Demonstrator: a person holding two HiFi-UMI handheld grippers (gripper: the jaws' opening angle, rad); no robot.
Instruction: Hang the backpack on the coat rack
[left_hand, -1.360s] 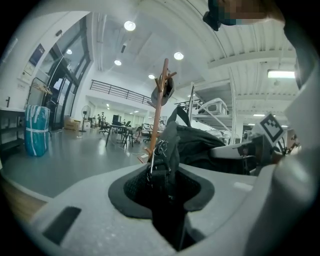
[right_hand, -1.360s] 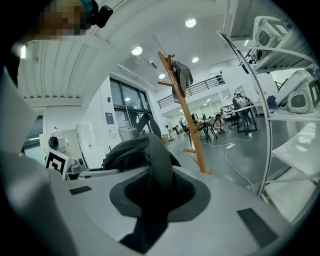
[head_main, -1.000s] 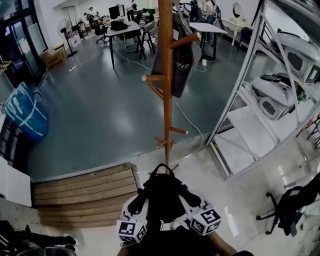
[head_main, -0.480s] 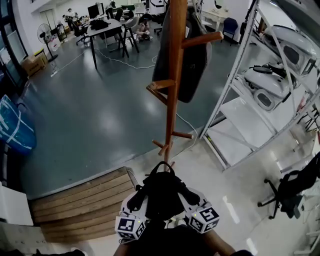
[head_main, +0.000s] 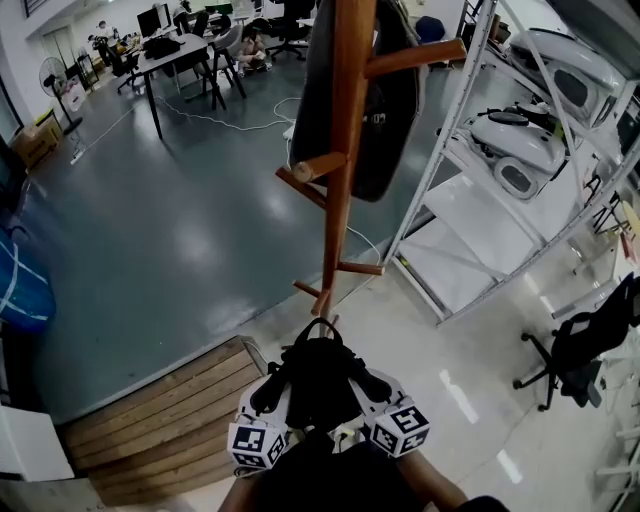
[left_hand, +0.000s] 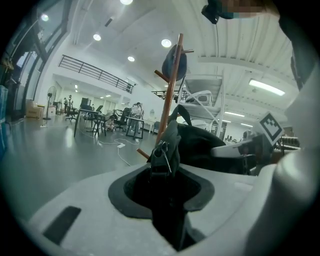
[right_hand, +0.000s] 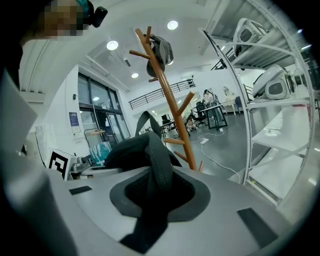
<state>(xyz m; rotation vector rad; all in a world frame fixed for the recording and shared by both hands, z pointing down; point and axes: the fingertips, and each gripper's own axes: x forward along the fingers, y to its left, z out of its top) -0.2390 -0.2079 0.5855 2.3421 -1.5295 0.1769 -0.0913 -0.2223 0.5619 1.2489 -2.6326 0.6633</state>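
Left gripper (head_main: 272, 392) and right gripper (head_main: 372, 388) each clamp the black backpack (head_main: 320, 385) slung between them. Its top loop (head_main: 318, 327) faces the wooden coat rack (head_main: 338, 200) just ahead. Lift both evenly and hook the loop over a free peg (head_main: 318, 166).

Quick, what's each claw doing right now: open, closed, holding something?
Left claw: closed on the black backpack.
Right claw: closed on the same backpack.

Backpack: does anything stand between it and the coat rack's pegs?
Nothing visible does. The backpack, clamped by the left gripper and the right gripper, faces the coat rack with nothing between them. A dark item hangs high up on the pole's far side. The peg on the near side is bare.
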